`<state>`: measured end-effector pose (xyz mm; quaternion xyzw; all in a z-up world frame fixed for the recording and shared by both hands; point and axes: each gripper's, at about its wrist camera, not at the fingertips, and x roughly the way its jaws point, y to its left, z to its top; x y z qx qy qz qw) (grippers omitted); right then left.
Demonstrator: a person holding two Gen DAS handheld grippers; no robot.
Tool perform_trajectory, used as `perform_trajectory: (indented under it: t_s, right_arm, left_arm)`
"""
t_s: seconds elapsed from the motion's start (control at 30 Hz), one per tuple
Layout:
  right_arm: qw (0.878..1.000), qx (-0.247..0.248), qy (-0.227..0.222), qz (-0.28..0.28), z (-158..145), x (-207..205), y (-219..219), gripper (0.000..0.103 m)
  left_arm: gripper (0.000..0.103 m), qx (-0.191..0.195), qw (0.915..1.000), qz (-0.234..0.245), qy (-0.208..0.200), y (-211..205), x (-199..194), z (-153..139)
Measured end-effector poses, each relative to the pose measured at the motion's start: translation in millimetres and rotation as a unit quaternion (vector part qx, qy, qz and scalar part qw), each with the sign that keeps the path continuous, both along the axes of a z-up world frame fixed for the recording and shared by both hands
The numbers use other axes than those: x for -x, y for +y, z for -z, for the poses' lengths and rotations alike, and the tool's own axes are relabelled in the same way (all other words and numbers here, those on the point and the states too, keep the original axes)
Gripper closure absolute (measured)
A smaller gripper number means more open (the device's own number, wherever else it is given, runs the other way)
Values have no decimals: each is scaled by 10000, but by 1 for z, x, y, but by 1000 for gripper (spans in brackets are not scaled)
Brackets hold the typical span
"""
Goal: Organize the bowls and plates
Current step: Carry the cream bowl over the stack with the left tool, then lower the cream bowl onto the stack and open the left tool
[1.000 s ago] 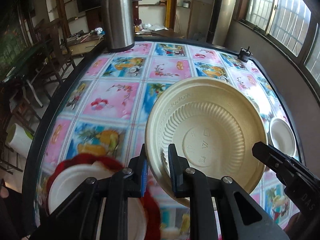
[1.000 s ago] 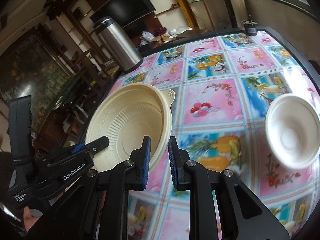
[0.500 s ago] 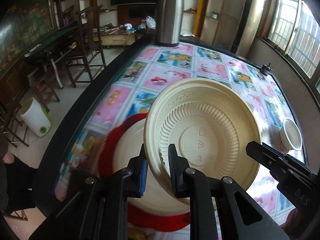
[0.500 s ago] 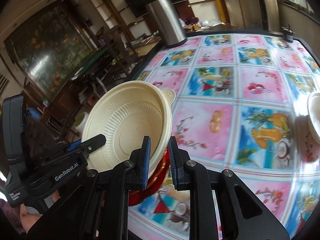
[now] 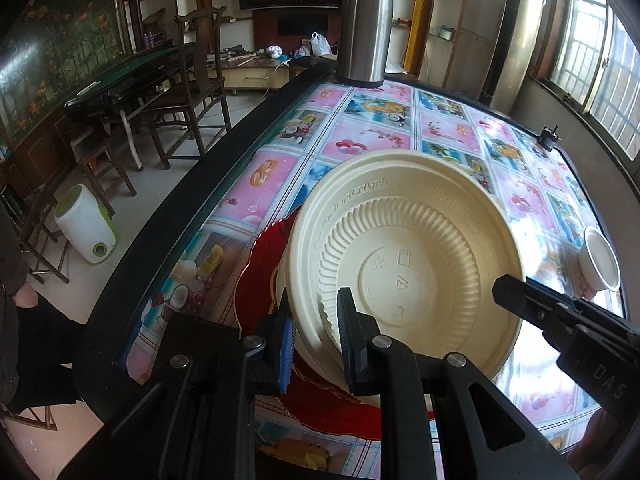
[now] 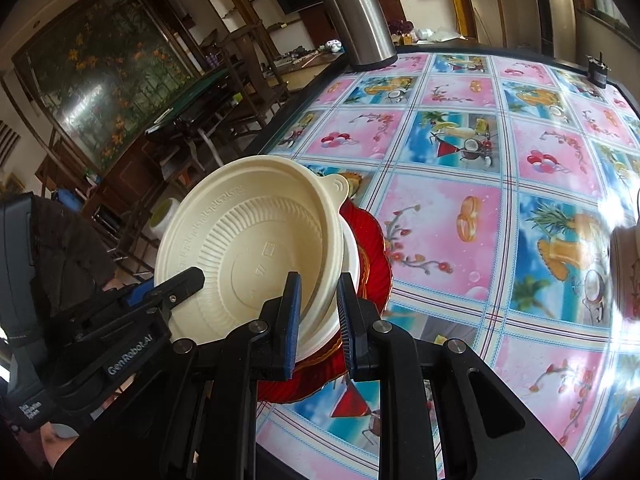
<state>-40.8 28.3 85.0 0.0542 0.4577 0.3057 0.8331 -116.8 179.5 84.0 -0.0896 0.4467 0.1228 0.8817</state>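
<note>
- The left gripper was closed on the near rim of the cream bowl; the rim sat pinched between its two pads.
- The right gripper was clamped on the opposite rim of the same bowl, so both grippers carried it together.
- The cream bowl was held tilted, its ribbed inside facing the cameras, directly above the stack near the left edge of the worktop.
- The stack consisted of a red plate lying on the worktop with a white dish resting in it. Whether the cream bowl already touched the white dish could not be determined from either view.
- Progress, as a judgement: the red plate and white dish appeared sorted into one pile, and the cream bowl was positioned for nesting but was not yet released.
- Remaining work, as a judgement: level the cream bowl, lower it into the white dish, and open both grippers.
- A small white bowl stood alone at the right side of the worktop, well apart from the stack, and presumably awaited collection.
- All visible containers appeared empty.
- A steel flask stood at the far worktop edge.
</note>
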Motion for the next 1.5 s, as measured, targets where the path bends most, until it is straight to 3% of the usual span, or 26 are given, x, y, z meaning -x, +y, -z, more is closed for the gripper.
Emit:
perform_trajectory:
  t_s: [0.33,0.77,0.83,1.03,1.5]
  right_arm:
    - [9997,195,116,-25,13,-5,8,85]
    - [9990,411,110,-103,18,-6,12,85]
    - [9990,405,132,-98,19,-6,12,85]
    - [9992,381,93,-105,18,-4,12,85]
    - [9998,188,68,11,11,-3,2,81]
  left_arm:
    - [84,-148,9998,-32,84,0,-3,11]
    - [82,-673,9977,-38,-37,-10,-2,14]
    - [79,-644,9979,-22,-28,-10,-4,14]
    - [51,-745,9971,-75,-149,-10,-3,12]
    - [46,-821,9957,-84,-418,-16,-3,4]
